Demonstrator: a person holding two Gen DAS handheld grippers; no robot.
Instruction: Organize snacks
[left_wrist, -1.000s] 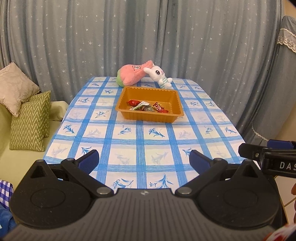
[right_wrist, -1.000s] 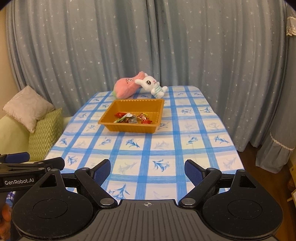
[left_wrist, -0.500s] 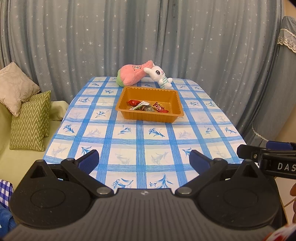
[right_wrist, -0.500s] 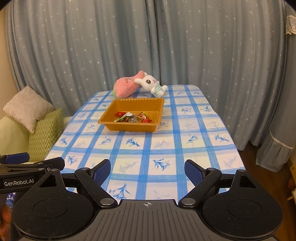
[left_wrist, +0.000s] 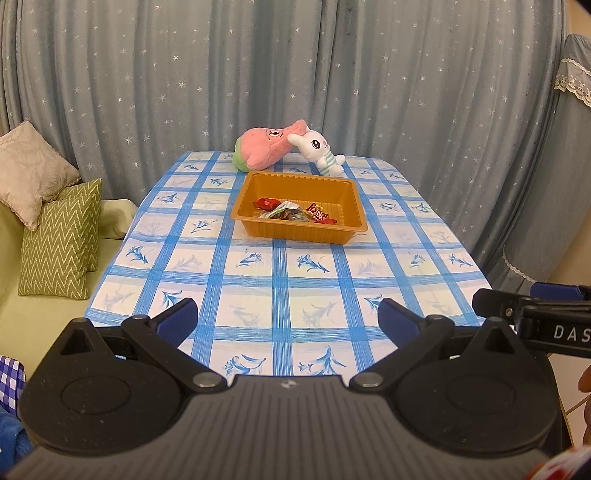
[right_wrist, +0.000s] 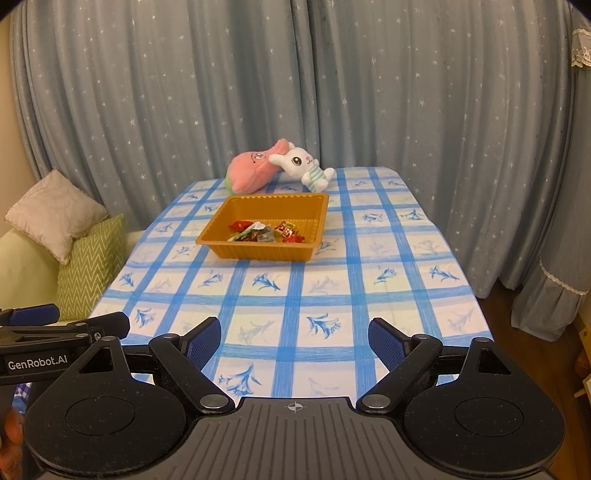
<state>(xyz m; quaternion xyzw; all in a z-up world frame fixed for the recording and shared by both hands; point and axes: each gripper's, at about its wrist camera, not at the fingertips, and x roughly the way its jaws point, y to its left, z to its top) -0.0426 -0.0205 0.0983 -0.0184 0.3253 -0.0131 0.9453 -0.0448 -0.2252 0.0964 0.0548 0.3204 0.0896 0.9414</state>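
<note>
**A:** What are the snacks looking like, and where are they sitting?

**B:** The snacks (left_wrist: 293, 214) are lying as a small loose heap of wrapped pieces: several in shiny red wrappers, one showing white and green, one with a red and yellow print. They are resting on the floor of an orange tray (left_wrist: 258, 229), gathered toward its near wall, slightly right of centre. From the left gripper's camera the heap is sitting at about twelve o'clock, well apart from the fingertips.

**A:** And the tray itself?

**B:** It is a shallow rectangular plastic tray with ribbed walls and a flat rim, standing on a table (left_wrist: 258, 295) that is wearing a blue and white checked cloth with flower prints. The far half of the tray's floor is showing bare orange.

**A:** Is anything sitting beyond it?

**B:** At twelve o'clock past the tray, a pink plush toy (left_wrist: 267, 147) is lying on its side with a white rabbit plush (left_wrist: 317, 149) leaning against it. At nine o'clock, cushions (left_wrist: 61, 236) are leaning on a pale green sofa.

**A:** What are the grippers doing?

**B:** The left gripper (left_wrist: 288, 317) is hanging over the near table edge with its blue-padded jaws spread wide and nothing between them. The right gripper (right_wrist: 294, 338) is hanging alongside, jaws likewise spread apart and gripping nothing.
</note>
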